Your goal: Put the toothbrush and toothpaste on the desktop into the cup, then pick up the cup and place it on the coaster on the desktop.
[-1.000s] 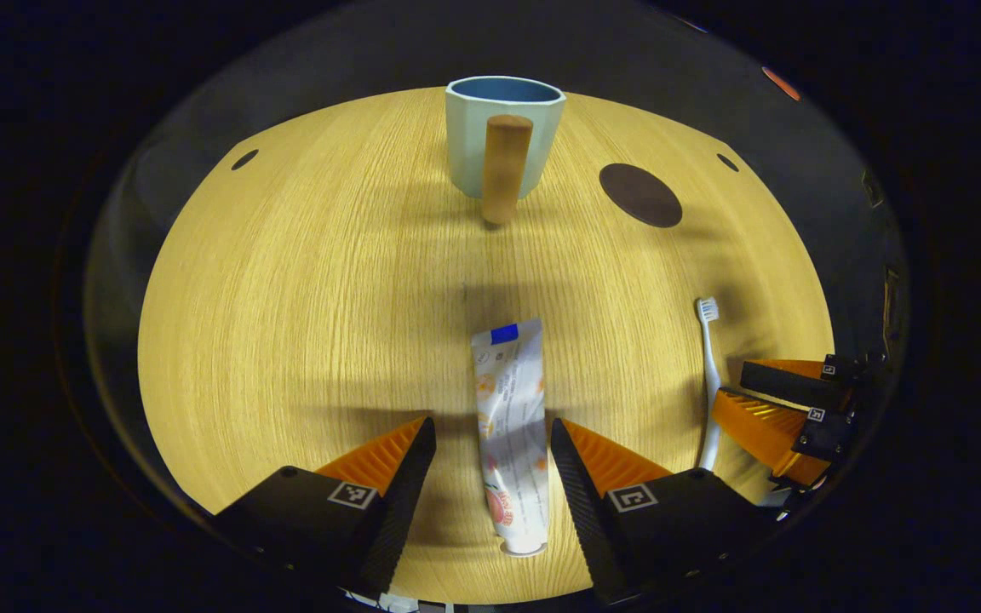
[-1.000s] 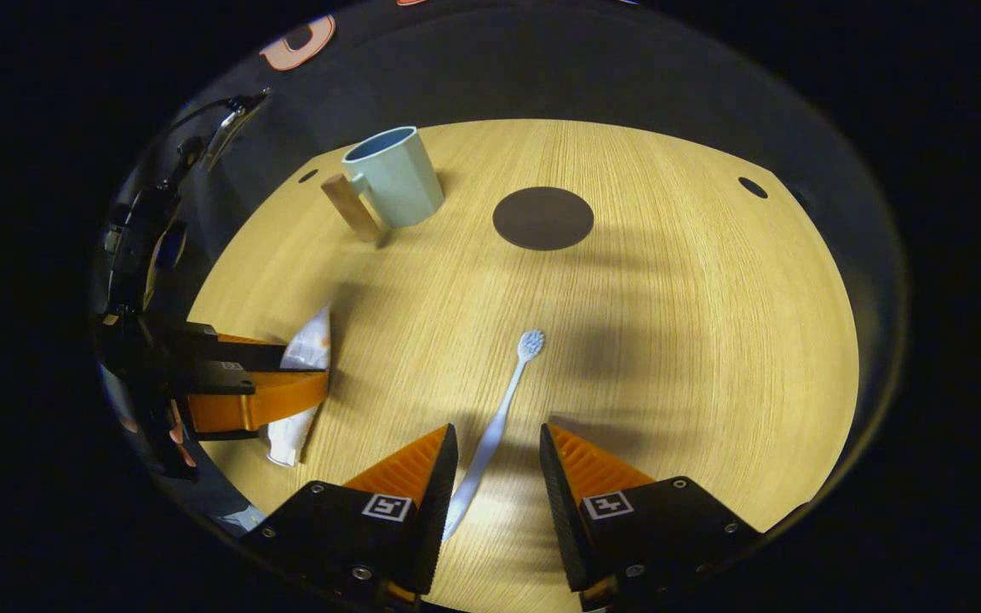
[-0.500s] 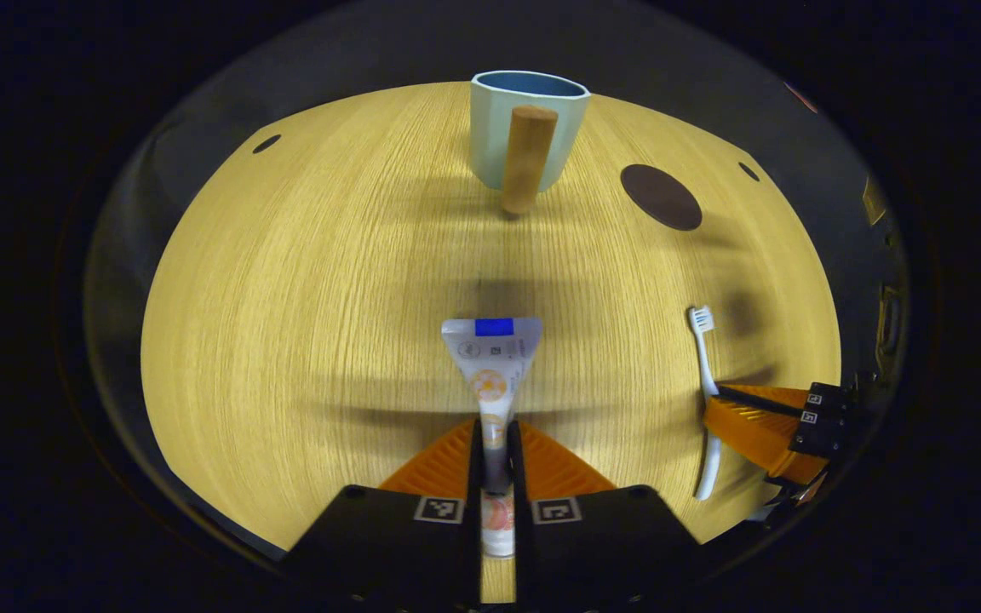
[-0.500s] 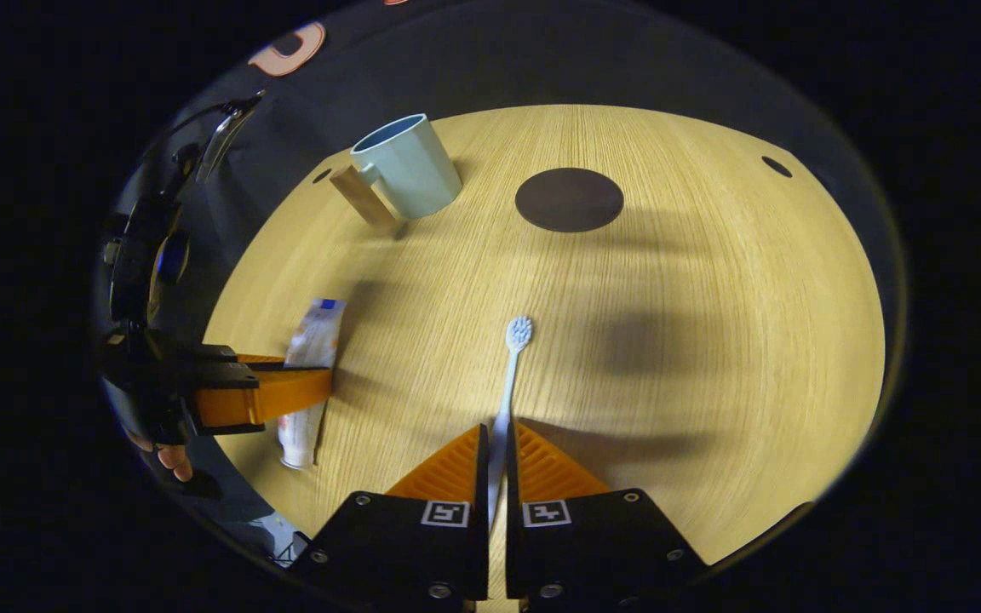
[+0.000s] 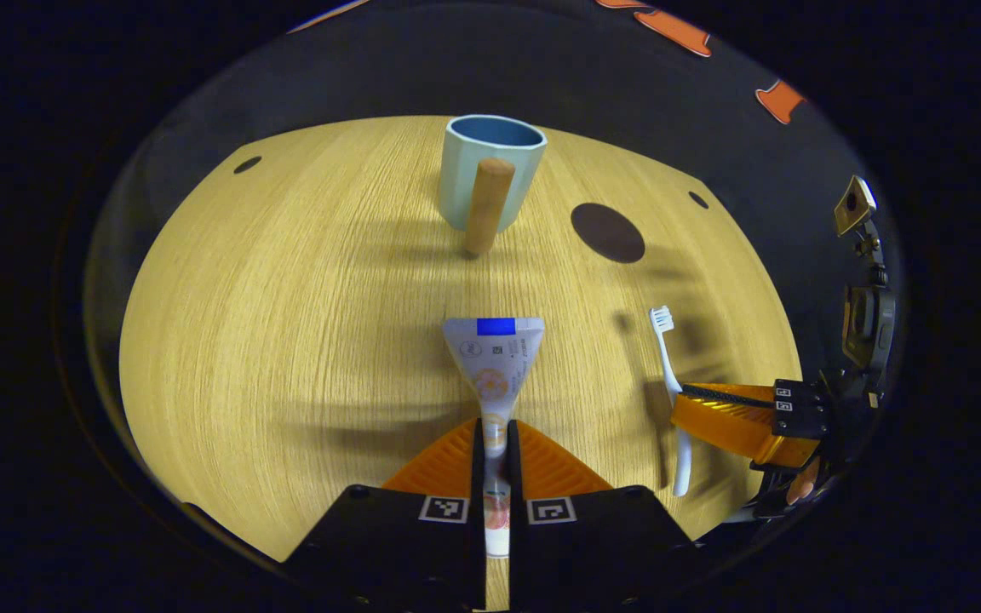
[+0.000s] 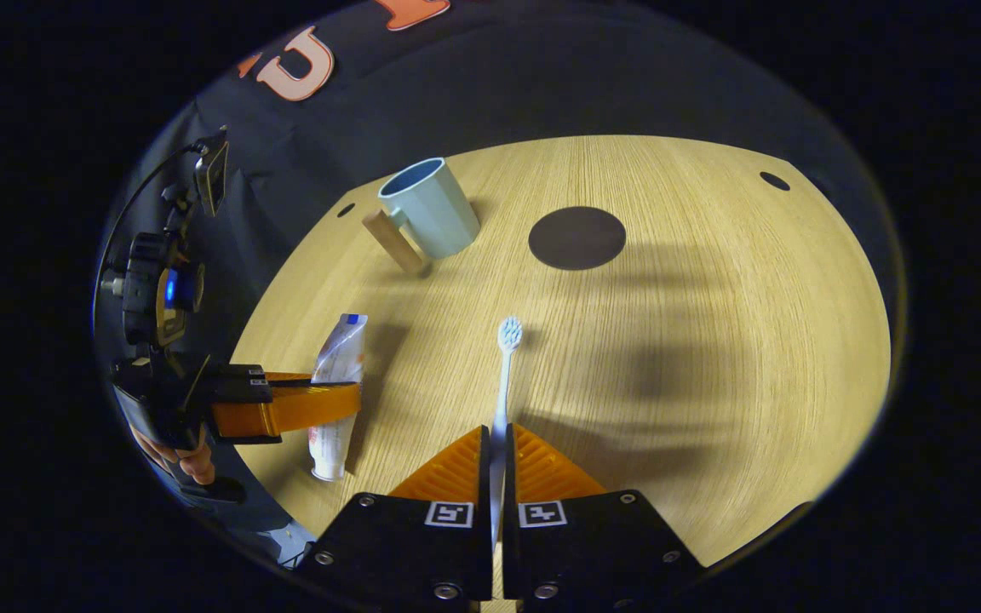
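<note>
The left hand-held gripper (image 5: 495, 443) pinches the toothpaste (image 5: 494, 362) at its lower half, crimped end pointing away; the right hand-held gripper (image 6: 496, 447) is clamped on the toothbrush (image 6: 504, 366) handle — bristles forward. Beyond them on the desk (image 5: 286, 289) stand the cup (image 5: 490, 170), upright, and the dark coaster (image 6: 576, 237) beside it, apart.
</note>
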